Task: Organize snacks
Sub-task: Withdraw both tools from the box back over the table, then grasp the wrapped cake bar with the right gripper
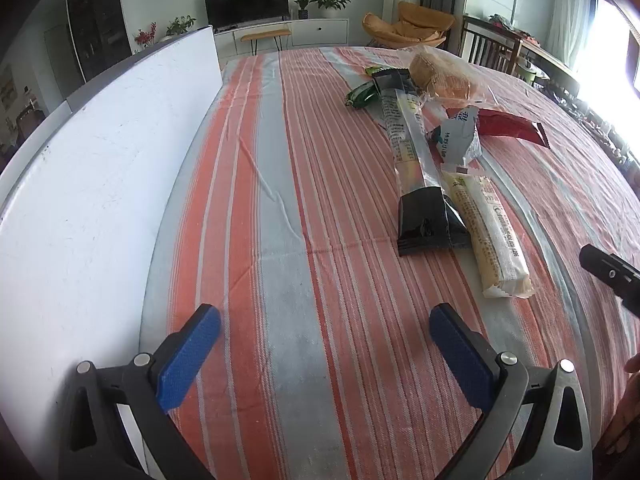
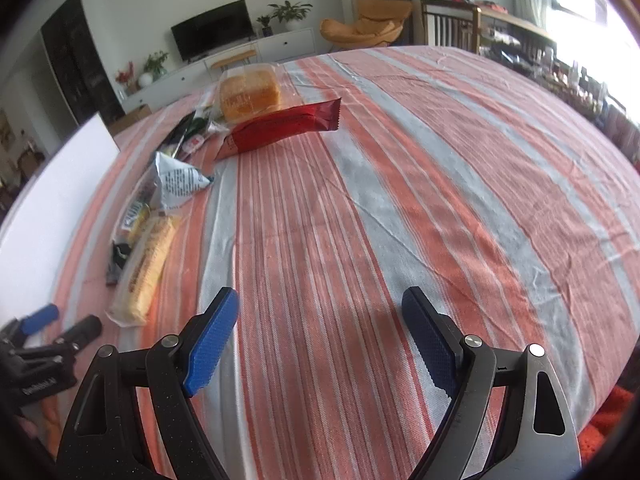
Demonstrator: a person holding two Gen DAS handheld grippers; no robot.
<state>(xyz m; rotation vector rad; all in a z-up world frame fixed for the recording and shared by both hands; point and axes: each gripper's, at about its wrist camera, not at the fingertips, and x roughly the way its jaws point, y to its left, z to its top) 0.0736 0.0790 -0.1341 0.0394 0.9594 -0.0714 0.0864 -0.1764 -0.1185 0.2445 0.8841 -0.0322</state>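
Note:
Several snacks lie on the striped cloth. A long clear pack with black ends [image 1: 412, 160] lies beside a cream biscuit pack [image 1: 492, 232] [image 2: 146, 264]. Behind them are a grey-white crumpled bag [image 1: 458, 138] [image 2: 176, 182], a red pack [image 1: 508, 124] [image 2: 284, 124], bagged bread [image 1: 440, 76] [image 2: 248, 94] and a green wrapper [image 1: 362, 94]. My left gripper [image 1: 324, 320] is open and empty, near the table's front. My right gripper [image 2: 320, 304] is open and empty, to the right of the snacks. The left gripper also shows in the right wrist view [image 2: 60, 322].
A white board-like box [image 1: 92, 176] [image 2: 56, 208] stands along the left side of the table. The striped tablecloth [image 1: 288, 184] [image 2: 420, 184] covers the table. Behind are a TV, plants, an orange chair and wooden chairs.

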